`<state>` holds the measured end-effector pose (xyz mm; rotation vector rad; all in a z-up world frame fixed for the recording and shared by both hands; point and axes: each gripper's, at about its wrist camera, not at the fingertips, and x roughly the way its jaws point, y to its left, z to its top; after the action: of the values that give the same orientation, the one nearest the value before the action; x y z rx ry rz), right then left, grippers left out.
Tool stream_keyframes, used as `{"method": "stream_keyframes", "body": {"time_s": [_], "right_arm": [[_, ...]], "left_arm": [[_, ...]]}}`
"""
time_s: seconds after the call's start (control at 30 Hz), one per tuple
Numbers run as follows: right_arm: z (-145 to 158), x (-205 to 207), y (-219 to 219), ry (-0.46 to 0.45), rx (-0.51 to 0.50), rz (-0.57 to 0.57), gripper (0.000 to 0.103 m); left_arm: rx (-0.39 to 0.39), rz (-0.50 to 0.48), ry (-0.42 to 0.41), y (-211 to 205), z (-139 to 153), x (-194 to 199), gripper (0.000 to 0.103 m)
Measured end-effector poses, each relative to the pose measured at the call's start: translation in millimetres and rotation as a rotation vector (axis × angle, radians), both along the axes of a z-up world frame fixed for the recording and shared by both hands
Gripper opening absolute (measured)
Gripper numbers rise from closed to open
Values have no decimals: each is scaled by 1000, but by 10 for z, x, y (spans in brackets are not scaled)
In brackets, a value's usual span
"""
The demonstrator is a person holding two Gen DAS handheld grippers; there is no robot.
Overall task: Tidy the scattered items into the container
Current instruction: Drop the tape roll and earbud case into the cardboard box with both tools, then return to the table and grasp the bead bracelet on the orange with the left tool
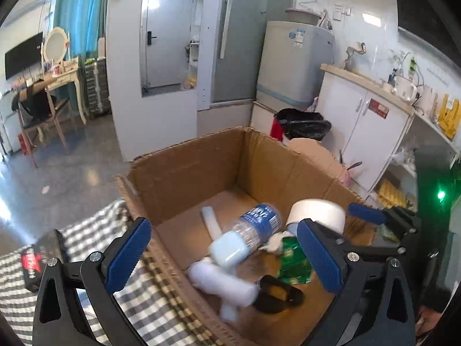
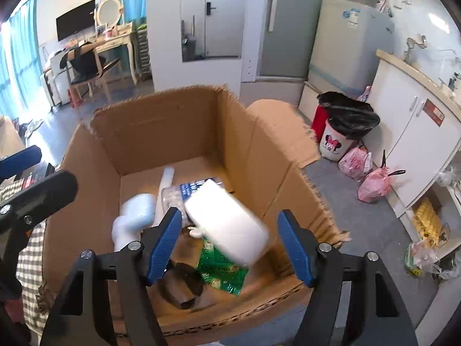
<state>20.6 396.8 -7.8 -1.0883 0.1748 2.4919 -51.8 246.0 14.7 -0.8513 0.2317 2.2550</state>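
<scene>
Two grippers, left and right, we hold spread and empty over the cardboard box. Inside we count a water bottle and a white roll.

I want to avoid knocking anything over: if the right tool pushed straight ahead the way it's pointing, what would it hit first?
The right tool is open above the cardboard box. Straight ahead, between its fingers, is the blurred white block, so it would likely meet that first, though depth is unclear.
</scene>
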Motion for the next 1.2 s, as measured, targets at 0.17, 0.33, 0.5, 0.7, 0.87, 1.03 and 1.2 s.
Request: {"method": "stream_keyframes", "body": {"time_s": [0.17,0.33,0.5,0.7,0.87,1.03,1.2], "right_arm": [[217,85,-60,85,-11,42,69],[468,178,-371,168,-12,176,69],[607,202,-794,237,-72,310,95],[532,-33,-1524,195,-58,444,95],[421,-209,-1904,155,-29,494,95],[323,-354,-2035,110,-29,490,95],[240,-500,-2088,73,-21,487,95]], "left_arm": [[48,123,-10,-579,139,-74,103],[6,322,57,-1402,203,-64,103],[-47,543,31,-2222,67,-52,103],[-92,609,-19,-2663,-285,-49,103],[-127,510,-19,-2564,-558,-160,103],[-163,405,11,-2339,-781,-328,103],[-115,363,-66,-2357,-954,-550,103]]}}
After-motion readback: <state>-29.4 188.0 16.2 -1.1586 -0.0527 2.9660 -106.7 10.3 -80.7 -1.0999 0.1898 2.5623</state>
